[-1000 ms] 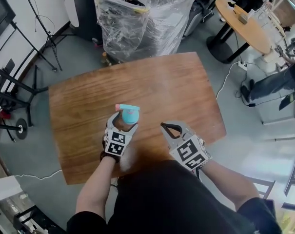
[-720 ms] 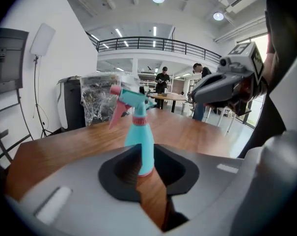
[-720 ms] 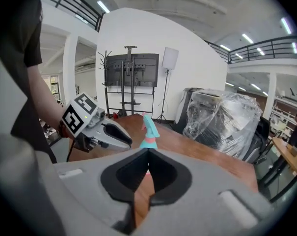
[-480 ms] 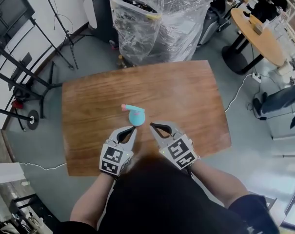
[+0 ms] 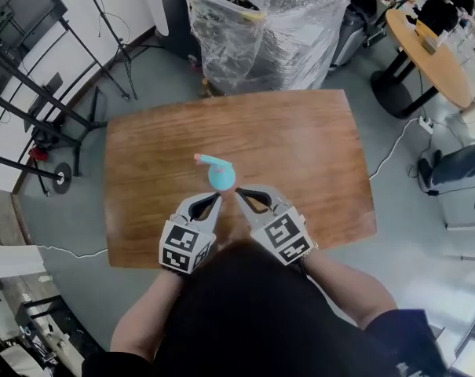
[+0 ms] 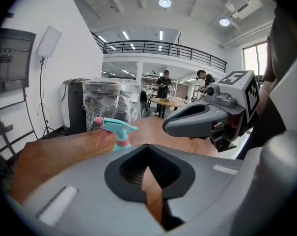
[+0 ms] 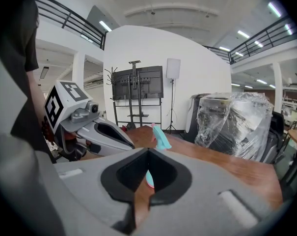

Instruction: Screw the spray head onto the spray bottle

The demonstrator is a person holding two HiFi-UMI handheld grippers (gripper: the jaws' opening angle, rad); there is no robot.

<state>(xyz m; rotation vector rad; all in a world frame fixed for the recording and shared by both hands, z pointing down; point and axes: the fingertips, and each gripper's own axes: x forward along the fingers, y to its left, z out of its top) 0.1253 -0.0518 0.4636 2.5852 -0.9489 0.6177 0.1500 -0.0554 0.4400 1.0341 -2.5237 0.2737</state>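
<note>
A teal spray bottle point(image 5: 221, 174) with a pink-tipped spray head on it stands upright in the middle of the wooden table point(image 5: 308, 148). Nothing holds it. My left gripper point(image 5: 215, 199) is shut and empty, just on the near side of the bottle. Beside it my right gripper point(image 5: 239, 193) is also shut and empty, its tip close to the bottle's base. In the left gripper view the bottle point(image 6: 116, 132) stands ahead beyond the shut left gripper point(image 6: 147, 146), with the right gripper point(image 6: 200, 120) at the right. In the right gripper view the bottle point(image 7: 161, 137) is just past the shut right gripper point(image 7: 148, 151).
A plastic-wrapped stack point(image 5: 268, 22) stands on the floor beyond the table's far edge. Black stands point(image 5: 41, 108) are at the left. A round table point(image 5: 429, 57) with people near it is at the far right. A cable point(image 5: 390, 144) runs along the floor.
The left gripper, open around the bottle a second ago, has let go, pulled back towards me and shut. The right gripper has shifted left, closer to the bottle. The bottle stays standing.
</note>
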